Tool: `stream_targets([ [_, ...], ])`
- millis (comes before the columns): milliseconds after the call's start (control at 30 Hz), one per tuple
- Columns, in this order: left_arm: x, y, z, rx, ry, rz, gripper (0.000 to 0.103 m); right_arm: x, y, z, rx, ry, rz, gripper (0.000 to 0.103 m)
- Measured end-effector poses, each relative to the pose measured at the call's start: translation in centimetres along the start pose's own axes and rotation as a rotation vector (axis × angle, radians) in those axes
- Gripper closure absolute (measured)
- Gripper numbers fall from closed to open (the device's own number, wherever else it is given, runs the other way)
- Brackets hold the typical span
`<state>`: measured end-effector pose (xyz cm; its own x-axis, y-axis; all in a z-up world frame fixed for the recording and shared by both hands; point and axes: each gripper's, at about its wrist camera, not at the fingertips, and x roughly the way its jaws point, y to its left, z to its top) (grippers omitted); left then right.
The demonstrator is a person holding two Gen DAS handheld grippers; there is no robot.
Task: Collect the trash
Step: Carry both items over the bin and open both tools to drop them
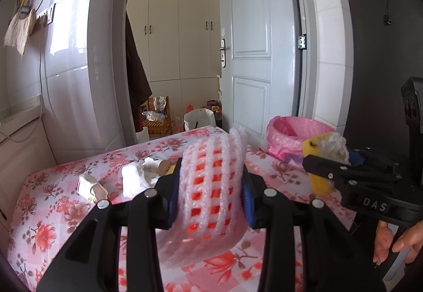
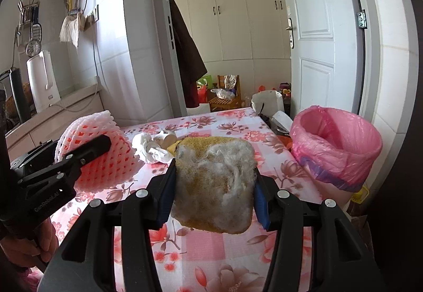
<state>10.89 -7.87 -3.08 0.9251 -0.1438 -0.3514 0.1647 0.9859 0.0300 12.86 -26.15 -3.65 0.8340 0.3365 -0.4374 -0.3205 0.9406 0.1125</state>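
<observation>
My left gripper (image 1: 211, 186) is shut on a white foam fruit net (image 1: 211, 181) and holds it above the flowered table (image 1: 53, 212). The net also shows in the right wrist view (image 2: 100, 157). My right gripper (image 2: 214, 186) is shut on a worn yellow sponge (image 2: 214, 186) with white fuzz on it, held over the table. The sponge also shows in the left wrist view (image 1: 325, 157). A bin lined with a pink bag (image 2: 338, 144) stands past the table's right edge, to the right of the sponge. Crumpled white tissue (image 2: 150, 149) lies on the table.
A crumpled wrapper (image 1: 91, 186) and a small cork-like piece (image 2: 168, 140) lie near the tissue. A white door (image 1: 253, 54) stands open behind the bin. A counter with a white kettle (image 2: 43, 80) runs along the left wall.
</observation>
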Motion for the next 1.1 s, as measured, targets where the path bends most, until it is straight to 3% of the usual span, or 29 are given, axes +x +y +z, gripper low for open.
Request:
stream_targets([
  [300, -0.2, -2.9, 1.9, 0.055, -0.037, -0.043, 0.065, -2.4, -2.5, 0.8, 0.024, -0.045, -0.050, 0.055],
  [567, 2.7, -5.6, 3.0, 0.071, -0.025, -0.112, 0.065, -2.5, -6.4, 0.5, 0.083, -0.046, -0.109, 0.055],
  [800, 8.0, -8.5, 4.2, 0.074, 0.001, -0.202, 0.065, -0.7, -10.9, 1.2, 0.115, -0.028, -0.195, 0.055],
  [1100, 17.0, -13.2, 8.5, 0.072, 0.004, -0.343, 0.065, 3.1, -19.5, 3.9, 0.187, 0.000, -0.284, 0.055],
])
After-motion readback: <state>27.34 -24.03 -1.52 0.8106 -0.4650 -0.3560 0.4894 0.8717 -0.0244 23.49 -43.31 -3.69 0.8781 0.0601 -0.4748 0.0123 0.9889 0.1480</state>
